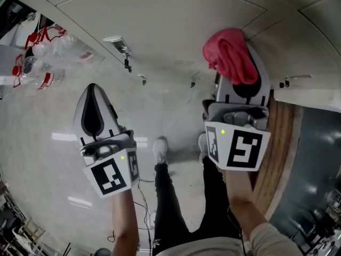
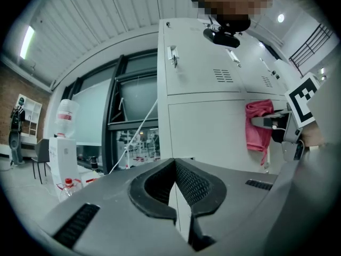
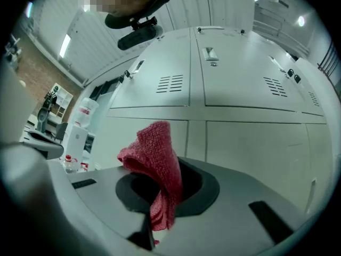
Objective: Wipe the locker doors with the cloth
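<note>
holding the red cloth point(image 3: 156, 161) pinched between the jaws of my right tool point(image 1: 243, 85), i have it pointed at the grey locker doors point(image 3: 250, 143). the cloth is bunched up. most of it stands out past the tips in a folded lump, and a short tail hangs down through the gap between the pads. from the head view the lump covers the tip of the tool and sits right up at the locker face, near a seam between two panels. i cannot tell whether it actually touches the metal. the left gripper view shows the cloth from the side, draped down in front of a lower door, below the upper doors with their vent slots.

my left tool point(image 1: 94, 92) is closed with its pads meeting at the tips and nothing between them. it is held lower and off to the left, well apart from the cloth, over the pale floor point(image 1: 48, 143). a cluster of clear water bottles point(image 1: 42, 63) stands on the floor further left.
</note>
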{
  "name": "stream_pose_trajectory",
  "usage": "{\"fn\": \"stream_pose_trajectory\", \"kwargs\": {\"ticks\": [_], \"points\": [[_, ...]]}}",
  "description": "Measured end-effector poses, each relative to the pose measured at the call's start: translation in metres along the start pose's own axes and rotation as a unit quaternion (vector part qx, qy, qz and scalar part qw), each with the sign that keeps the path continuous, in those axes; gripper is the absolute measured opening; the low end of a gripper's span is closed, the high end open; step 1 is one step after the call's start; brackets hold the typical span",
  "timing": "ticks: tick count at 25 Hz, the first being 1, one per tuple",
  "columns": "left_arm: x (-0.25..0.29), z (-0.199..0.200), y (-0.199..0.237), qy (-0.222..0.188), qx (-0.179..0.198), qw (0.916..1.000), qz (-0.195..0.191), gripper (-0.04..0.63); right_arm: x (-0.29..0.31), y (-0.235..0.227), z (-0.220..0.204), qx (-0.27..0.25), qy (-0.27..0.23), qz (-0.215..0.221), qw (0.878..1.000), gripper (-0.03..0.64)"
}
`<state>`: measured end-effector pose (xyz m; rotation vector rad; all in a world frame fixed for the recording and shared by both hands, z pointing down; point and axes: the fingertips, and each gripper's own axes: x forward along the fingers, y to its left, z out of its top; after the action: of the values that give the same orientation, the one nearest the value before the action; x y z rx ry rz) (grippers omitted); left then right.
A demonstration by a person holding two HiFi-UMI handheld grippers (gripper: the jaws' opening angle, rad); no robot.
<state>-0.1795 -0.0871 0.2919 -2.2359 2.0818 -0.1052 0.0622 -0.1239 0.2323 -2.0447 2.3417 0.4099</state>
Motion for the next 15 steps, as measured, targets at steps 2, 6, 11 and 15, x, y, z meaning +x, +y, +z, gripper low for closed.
{"fn": "stream_pose_trajectory", "kwargs": {"ticks": [2,6,11,15], "points": [[-0.003,0.0,0.01,0.0,0.001,1.0,0.001,0.017,0.001,0.031,0.005,0.02,-0.009,0.033,0.999,0.029],[-0.012,0.0,0.029,0.002,0.021,0.9998,0.0,0.017,0.013,0.105,0.013,0.074,-0.034,0.095,0.992,0.029],[-0.023,-0.002,0.056,0.0,0.009,0.9999,0.008,0.017,0.036,0.186,-0.007,0.07,-0.023,0.144,0.987,0.029],[-0.03,-0.007,0.083,0.002,0.023,0.9996,0.019,0.017,0.055,0.226,-0.025,0.046,0.001,0.147,0.988,0.029]]}}
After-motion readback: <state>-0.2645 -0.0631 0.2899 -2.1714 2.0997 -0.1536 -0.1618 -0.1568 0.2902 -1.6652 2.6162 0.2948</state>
